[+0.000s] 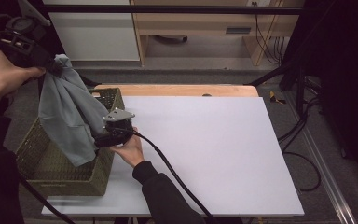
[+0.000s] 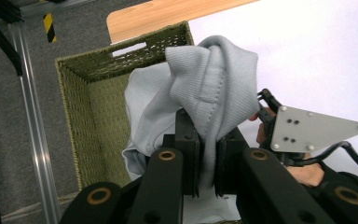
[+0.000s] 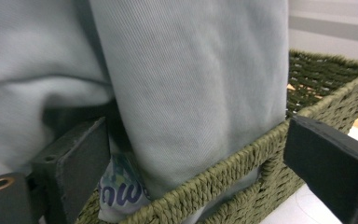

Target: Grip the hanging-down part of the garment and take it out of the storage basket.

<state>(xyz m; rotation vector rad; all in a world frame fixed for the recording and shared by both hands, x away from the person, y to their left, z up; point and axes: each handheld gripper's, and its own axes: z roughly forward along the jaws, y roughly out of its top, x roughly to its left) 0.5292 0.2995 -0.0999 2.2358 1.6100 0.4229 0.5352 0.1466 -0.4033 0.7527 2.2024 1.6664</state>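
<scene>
**Grey garment held up over basket, right gripper at its lower part**

Dark room, grey floor, a wooden cabinet at the back. A table [image 1: 223, 154] with a white top fills the middle of the high view; a strip of bare wood shows along its far edge. On the table's left end sits a green woven basket [image 1: 70, 179], handle slot in its end wall.

A pale grey garment [image 1: 67, 116] hangs from the left gripper [image 1: 51, 65], raised above the basket at the upper left of the high view. Its lower part drops down into the basket. In the left gripper view the garment's ribbed hem [image 2: 214, 88] bunches over the jaws, which are clamped tight on the fabric, no gap showing. The basket's inside lies below and to the left in that view.

The right gripper [image 1: 103, 136] is at the basket's near-right rim, by the garment's lower part, hand [image 1: 129, 150] behind it resting near the tabletop, cable [image 1: 177, 179] trailing back across the white top. In the right gripper view its jaws stand wide apart, with the garment and the basket rim [image 3: 242, 154] between them; the pads do not press on the cloth. One jaw sits inside the rim, the other outside it over the table.

A printed label or patch [image 3: 121, 191] with blue letters shows low on the garment, just inside the rim.
</scene>
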